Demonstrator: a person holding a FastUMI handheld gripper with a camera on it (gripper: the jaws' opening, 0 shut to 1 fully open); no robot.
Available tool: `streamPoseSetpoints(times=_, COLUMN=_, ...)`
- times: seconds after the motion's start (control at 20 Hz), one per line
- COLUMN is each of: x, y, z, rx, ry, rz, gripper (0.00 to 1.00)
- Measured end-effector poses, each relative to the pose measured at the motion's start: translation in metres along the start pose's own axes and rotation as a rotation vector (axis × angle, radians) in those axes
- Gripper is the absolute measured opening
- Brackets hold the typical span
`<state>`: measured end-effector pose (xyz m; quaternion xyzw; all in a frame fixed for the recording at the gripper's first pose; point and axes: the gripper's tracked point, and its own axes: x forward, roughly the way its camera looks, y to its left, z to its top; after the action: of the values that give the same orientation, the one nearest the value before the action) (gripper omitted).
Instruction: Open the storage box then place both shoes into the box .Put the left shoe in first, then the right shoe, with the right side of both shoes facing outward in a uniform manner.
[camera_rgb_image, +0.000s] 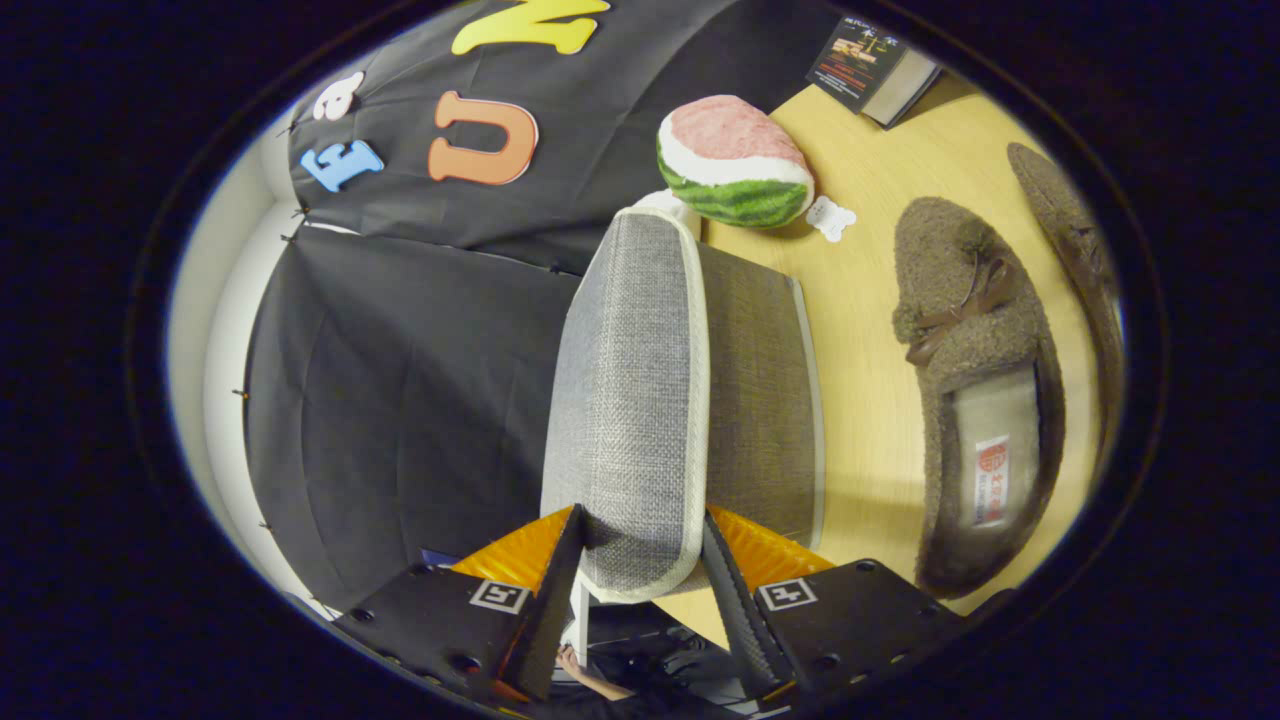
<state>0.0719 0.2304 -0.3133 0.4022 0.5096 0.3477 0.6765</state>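
The view is rolled on its side. My gripper (640, 585) is shut on the near rim of the grey woven lid (630, 400) of the storage box, with one finger on each face of it. The lid stands lifted away from the darker box body (765, 400), which rests on the wooden table (860, 330). Beside the box lies a brown fuzzy shoe (975, 400) with a bow and a pale insole, its opening toward me. A second brown shoe (1075, 240) lies just beyond the first, partly cut off.
A watermelon-slice cushion (735, 160) sits past the far end of the box, with a small white tag (830, 217) beside it. A dark book (870, 60) lies farther along the table. Black cloth wall runs behind the lid. A hand (590, 680) shows below the fingers.
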Motion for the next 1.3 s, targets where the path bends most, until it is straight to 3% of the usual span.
streamPoseSetpoints(times=0.1, x=-0.008, y=0.010, z=0.001, rx=-0.005, ry=-0.008, rz=0.003, gripper=0.65)
streamPoseSetpoints(times=0.25, x=-0.019, y=0.025, z=0.006, rx=-0.030, ry=-0.047, rz=-0.012, gripper=0.64)
streamPoseSetpoints(times=0.35, x=-0.023, y=0.012, z=0.012, rx=-0.011, ry=-0.089, rz=-0.119, gripper=0.34)
streamPoseSetpoints(times=0.45, x=-0.021, y=0.022, z=0.010, rx=0.023, ry=-0.086, rz=-0.113, gripper=0.05)
streamPoseSetpoints(times=0.65, x=-0.015, y=0.032, z=0.000, rx=0.041, ry=-0.049, rz=-0.125, gripper=0.05)
streamPoseSetpoints(times=0.75, x=-0.006, y=0.021, z=-0.003, rx=0.033, ry=-0.057, rz=-0.201, gripper=0.02)
streamPoseSetpoints(times=0.95, x=-0.018, y=0.049, z=0.011, rx=0.085, ry=-0.115, rz=-0.150, gripper=0.00)
streamPoseSetpoints(times=1.3, x=-0.014, y=0.144, z=0.019, rx=0.017, ry=-0.131, rz=-0.043, gripper=0.00)
